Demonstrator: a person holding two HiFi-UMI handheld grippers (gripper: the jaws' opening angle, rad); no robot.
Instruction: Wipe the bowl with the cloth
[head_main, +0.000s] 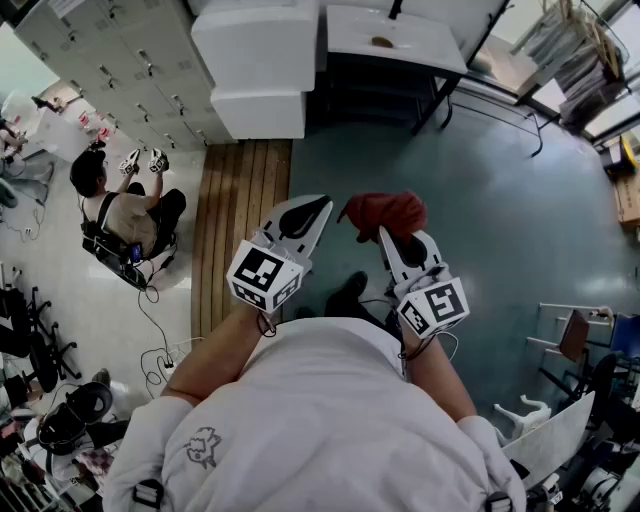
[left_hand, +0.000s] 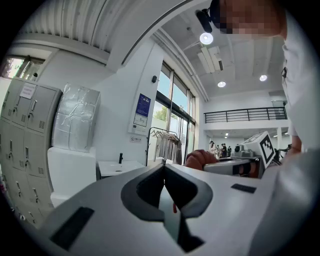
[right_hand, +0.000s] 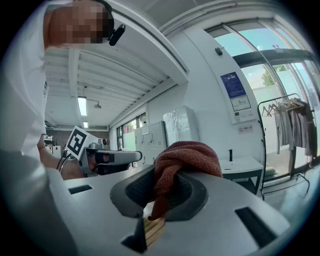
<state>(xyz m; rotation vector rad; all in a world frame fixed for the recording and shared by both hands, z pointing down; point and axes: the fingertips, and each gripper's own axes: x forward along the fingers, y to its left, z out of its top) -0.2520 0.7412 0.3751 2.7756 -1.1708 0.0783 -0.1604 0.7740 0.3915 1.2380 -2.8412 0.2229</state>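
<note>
The red cloth (right_hand: 187, 155) sits bunched at the tip of the right hand-held gripper (head_main: 400, 240), clamped there, just right of the empty, closed left hand-held gripper (head_main: 305, 215), both held level; no bowl shows, so its direction is unknown.

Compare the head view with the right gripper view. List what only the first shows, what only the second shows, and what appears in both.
Only the head view: a seated person at the left and a wooden floor strip.
Only the right gripper view: a clothes rack, a blue wall poster and a ceiling light.
Both: the red cloth clamped in the right gripper, the closed left gripper beside it, and the grey lockers.
</note>
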